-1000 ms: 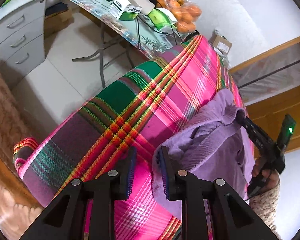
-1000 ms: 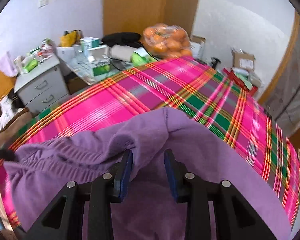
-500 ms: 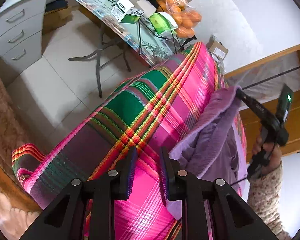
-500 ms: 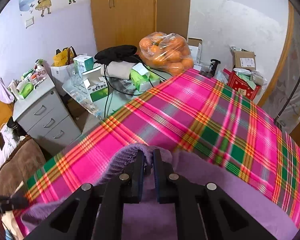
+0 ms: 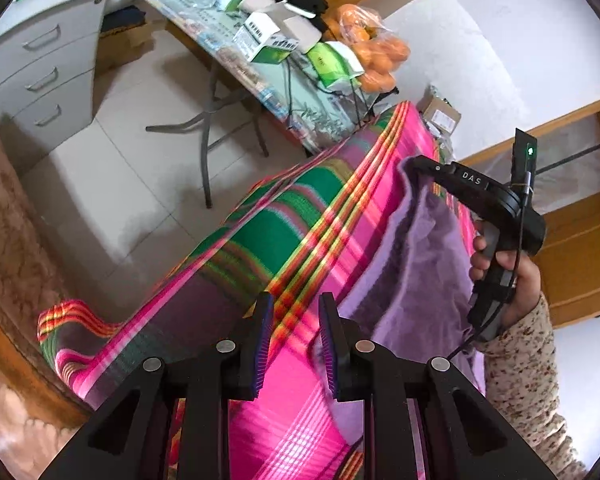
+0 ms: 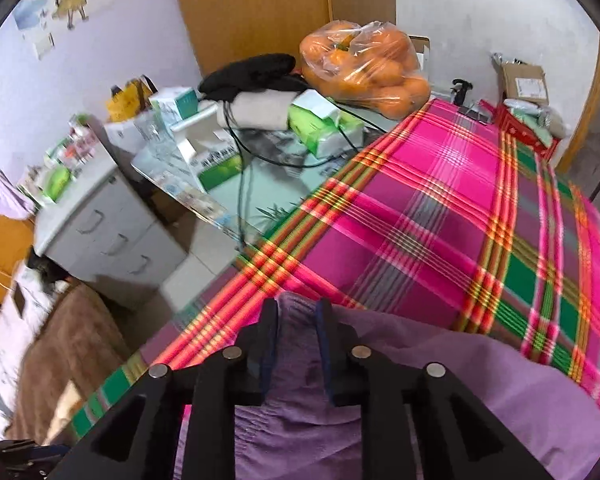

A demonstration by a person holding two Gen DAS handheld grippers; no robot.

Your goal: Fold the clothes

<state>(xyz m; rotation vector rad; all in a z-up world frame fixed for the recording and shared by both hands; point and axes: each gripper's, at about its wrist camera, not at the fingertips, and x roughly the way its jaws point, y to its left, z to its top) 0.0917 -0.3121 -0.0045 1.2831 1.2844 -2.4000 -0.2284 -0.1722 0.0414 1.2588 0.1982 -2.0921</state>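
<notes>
Left claw (image 5: pixel 292 344): I am seeing its two fingers standing apart with only plaid cloth showing in the gap; it is gripping nothing. The purple edge is lying just to the right of its right finger (image 5: pixel 329 344), and I cannot tell whether the two are touching.

Right claw (image 6: pixel 296 344): it is pinching a fold of the purple garment (image 6: pixel 400 408) between its fingers, the fabric bunching up in the narrow gap. In the left wrist view the same claw (image 5: pixel 414 164) is showing from the side, lifted above the bed, with the garment (image 5: pixel 416 272) hanging down from its tip.

Hand (image 5: pixel 504 276): it is gripping the handle of the right claw; a speckled sleeve (image 5: pixel 520 368) is covering the wrist behind it.

Garment: it is draping from the right claw down onto the plaid cover, spreading below and to the right of that claw in its own view.

Bed cover (image 6: pixel 440 216): pink, green and orange plaid, stretching ahead of both claws under the garment.

Worktop (image 6: pixel 268 184): it is standing beyond the far left edge of the bed, ahead of the right claw, carrying boxes, cables and a bag of oranges (image 6: pixel 364 68).

Drawer cabinet (image 6: pixel 108 236): grey, sitting to the left of the worktop, well apart from both claws.
</notes>
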